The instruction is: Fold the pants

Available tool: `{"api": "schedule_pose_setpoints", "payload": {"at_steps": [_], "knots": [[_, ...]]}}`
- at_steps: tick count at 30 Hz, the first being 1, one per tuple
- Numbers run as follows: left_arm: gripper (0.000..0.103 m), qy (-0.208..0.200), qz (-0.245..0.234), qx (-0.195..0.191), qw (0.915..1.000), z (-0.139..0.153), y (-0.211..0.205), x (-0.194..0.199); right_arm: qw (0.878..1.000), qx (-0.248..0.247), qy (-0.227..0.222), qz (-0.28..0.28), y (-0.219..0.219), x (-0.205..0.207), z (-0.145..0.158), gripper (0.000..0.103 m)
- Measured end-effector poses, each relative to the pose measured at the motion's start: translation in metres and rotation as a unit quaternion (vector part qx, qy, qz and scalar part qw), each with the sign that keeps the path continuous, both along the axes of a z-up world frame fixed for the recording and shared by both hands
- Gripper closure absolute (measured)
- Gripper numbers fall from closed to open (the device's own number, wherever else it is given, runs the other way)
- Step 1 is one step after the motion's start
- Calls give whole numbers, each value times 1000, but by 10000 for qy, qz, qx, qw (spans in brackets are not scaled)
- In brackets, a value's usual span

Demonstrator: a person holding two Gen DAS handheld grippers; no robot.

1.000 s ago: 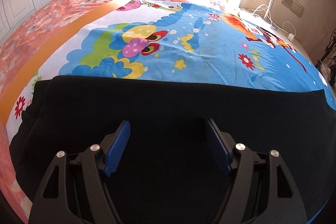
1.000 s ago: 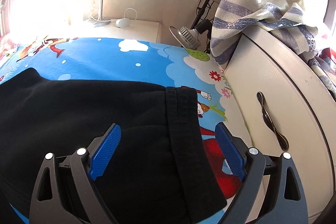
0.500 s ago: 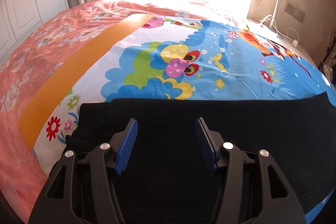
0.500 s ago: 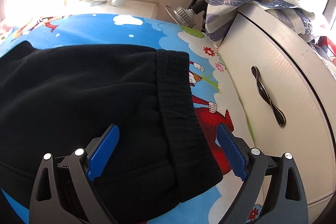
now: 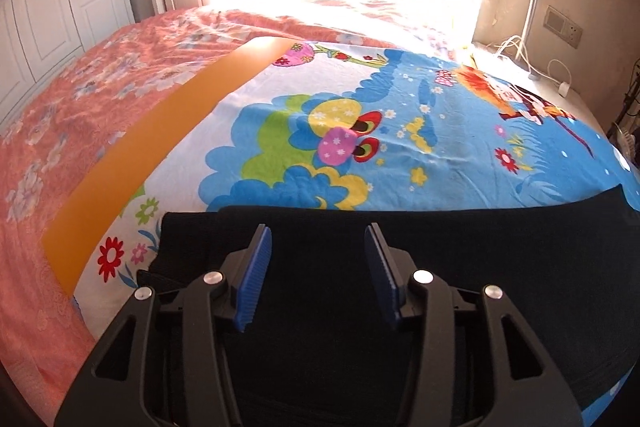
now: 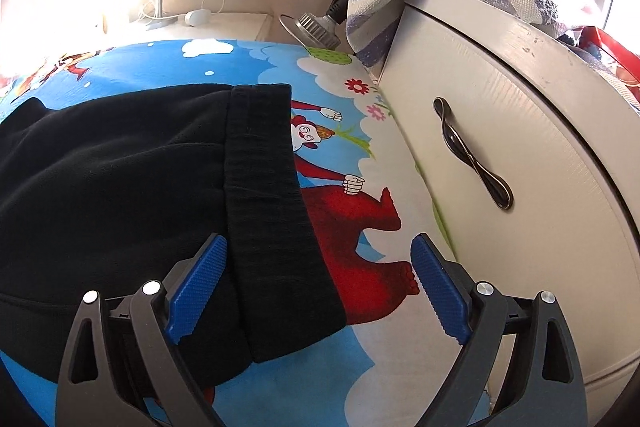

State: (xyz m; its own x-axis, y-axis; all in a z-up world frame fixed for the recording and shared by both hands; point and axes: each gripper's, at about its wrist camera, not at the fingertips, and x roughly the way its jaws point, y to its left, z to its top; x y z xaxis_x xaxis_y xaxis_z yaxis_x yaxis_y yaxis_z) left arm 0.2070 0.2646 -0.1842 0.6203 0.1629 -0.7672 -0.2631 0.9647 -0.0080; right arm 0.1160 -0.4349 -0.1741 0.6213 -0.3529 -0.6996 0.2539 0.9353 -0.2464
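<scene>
In the left wrist view, the black pants (image 5: 460, 267) lay flat across the cartoon bedsheet (image 5: 380, 115), and the left gripper (image 5: 318, 267) hung over them with its jaws parted, holding nothing.

In the right wrist view, the right gripper (image 6: 318, 287) stood wide open, straddling the pants' ribbed waistband (image 6: 268, 195) beside a white cabinet (image 6: 520, 155).

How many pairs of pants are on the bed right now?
1. A single pair of black pants lies flat on the cartoon sheet, its ribbed waistband at the cabinet end. Anything beneath it is hidden.
</scene>
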Motion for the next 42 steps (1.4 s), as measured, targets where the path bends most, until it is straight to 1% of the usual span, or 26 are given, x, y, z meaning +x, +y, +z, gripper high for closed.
{"api": "schedule_pose_setpoints", "payload": {"at_steps": [2,3,5,6,7,8,9,11,13,15,17,18,20,22,24,25,28,29,31,33,35,36,37,39,40,42], "knots": [[52,46,-311,-67,9995,-7,-12,-9,10000,-48,32,-3,1,0,0,15],[49,152,-346,38,9993,-14,-14,-12,10000,-21,79,-37,0,0,2,15],[47,625,12,529,9966,-38,-6,-13,9998,114,158,-109,0,3,11,15],[49,717,229,595,9954,-48,5,-14,9997,208,86,-28,2,5,18,18],[51,508,270,323,9978,-48,18,-20,9996,262,-50,114,5,8,27,18],[57,443,370,132,9982,-45,24,-21,9993,227,-164,235,10,14,35,18],[59,463,458,93,9978,-40,27,-19,9992,167,-209,283,14,23,41,18],[54,383,366,420,9977,-27,16,-11,9987,187,-229,424,22,47,47,18],[51,364,6,591,9976,-20,0,2,9981,78,-27,615,32,77,39,19],[51,429,-316,444,9976,-22,-12,18,9967,-55,204,784,40,102,26,20],[49,638,-410,309,9966,-33,-13,35,9944,-367,583,801,41,123,5,20],[49,812,-281,462,9952,-43,-11,42,9929,-391,723,862,38,129,-5,18],[29,833,-111,599,9947,-51,-3,48,9942,-73,712,807,27,132,-9,16],[23,813,45,685,9943,-48,3,50,9944,-26,734,760,27,132,-9,16],[29,760,261,655,9946,-40,9,45,9944,-210,679,788,32,128,-8,15],[37,674,321,517,9959,-34,12,40,9944,-285,653,780,34,126,-6,15],[37,260,181,-100,9994,-19,13,16,9962,-266,365,741,46,112,14,15],[37,270,122,-51,9995,-19,11,10,9956,-128,217,907,52,107,22,15],[37,534,105,268,9982,-30,11,6,9915,-75,75,1293,67,101,30,15],[54,781,346,372,9957,-45,27,4,9886,-350,203,1447,78,105,25,15],[72,621,536,114,9966,-43,45,0,9889,-637,451,1264,76,114,10,15],[74,608,660,36,9960,-39,49,-1,9897,-618,626,1126,70,118,1,15],[73,567,735,28,9957,-34,48,-2,9908,-496,753,1010,63,121,-8,15],[52,529,724,298,9955,-26,39,-3,9934,-159,615,956,53,117,-15,14],[40,531,707,469,9950,-24,34,-4,9935,-160,617,943,53,116,-15,14],[40,581,691,460,9949,-23,33,-8,9925,-362,612,994,58,116,-15,14]]}}
